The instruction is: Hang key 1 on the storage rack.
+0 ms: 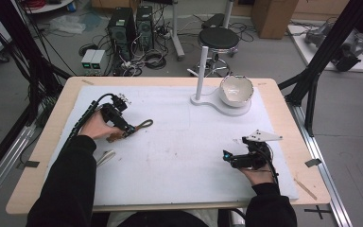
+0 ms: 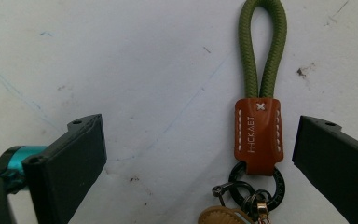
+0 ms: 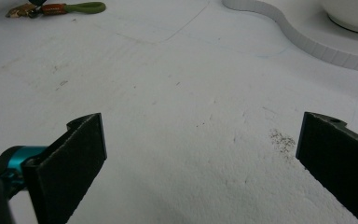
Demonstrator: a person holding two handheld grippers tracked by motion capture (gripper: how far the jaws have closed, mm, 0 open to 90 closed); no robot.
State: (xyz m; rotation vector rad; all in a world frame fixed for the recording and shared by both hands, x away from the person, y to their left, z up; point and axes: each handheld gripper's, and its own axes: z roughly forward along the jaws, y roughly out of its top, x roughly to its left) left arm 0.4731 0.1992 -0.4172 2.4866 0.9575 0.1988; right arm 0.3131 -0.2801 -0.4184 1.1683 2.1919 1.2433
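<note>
My left tool (image 2: 199,154) hangs over the keychain (image 2: 257,128) with its jaws spread wide, one on each side of the brown leather tab, touching nothing. The keychain lies flat on the white surface (image 1: 184,146) at the left side, its green cord loop (image 2: 262,46) pointing away from me and its dark rings (image 2: 256,186) nearest the tool. So by my reckoning the grasp is lined up but not made: closing on the tab and lifting are both left to do. The tab sits closer to one jaw than the other, so it may slide as I close.

My right tool (image 3: 200,156) rests low at the right side, jaws also wide apart and empty, well away from the keychain.

Farther back stands a white base with an upright post (image 1: 202,71) and a white bowl (image 1: 236,91) on it. A small pale object (image 1: 105,157) lies near my left forearm; I cannot tell what it is. Nothing lies between the left tool and the keychain.
</note>
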